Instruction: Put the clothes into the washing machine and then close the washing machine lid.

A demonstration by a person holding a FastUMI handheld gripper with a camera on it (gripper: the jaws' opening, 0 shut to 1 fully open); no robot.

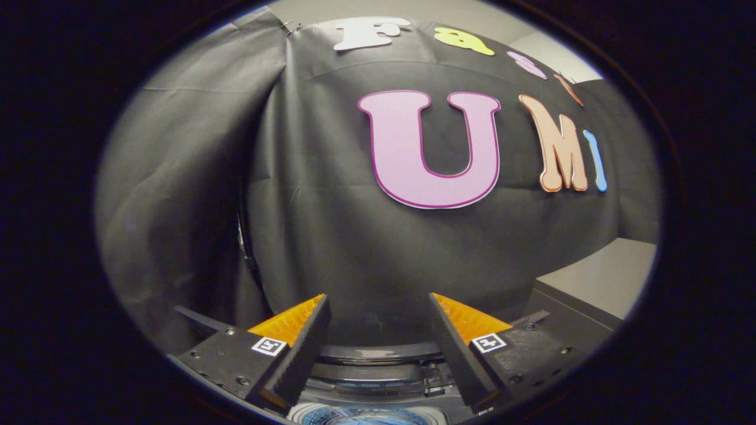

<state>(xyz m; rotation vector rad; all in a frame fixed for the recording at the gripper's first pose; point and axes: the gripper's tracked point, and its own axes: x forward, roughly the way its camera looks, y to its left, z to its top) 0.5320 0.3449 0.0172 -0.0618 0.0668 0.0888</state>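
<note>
My gripper [378, 301] is open, its two fingers [298, 354] spread wide with nothing between them. It is held high and looks toward the booth's black cloth wall. Just below and between the fingers lies the top of the washing machine [378, 353], a dark curved rim with grey plastic parts under it. Beneath the rim, a slice of the drum opening [363, 417] shows bluish and shiny. What lies inside the drum is hidden.
The black cloth wall [331, 236] hangs close ahead, beyond the fingers. A thin dark curved edge [243, 242] runs down the cloth above the left finger. To the right stands a light grey flat surface [596, 283] with a dark panel below it.
</note>
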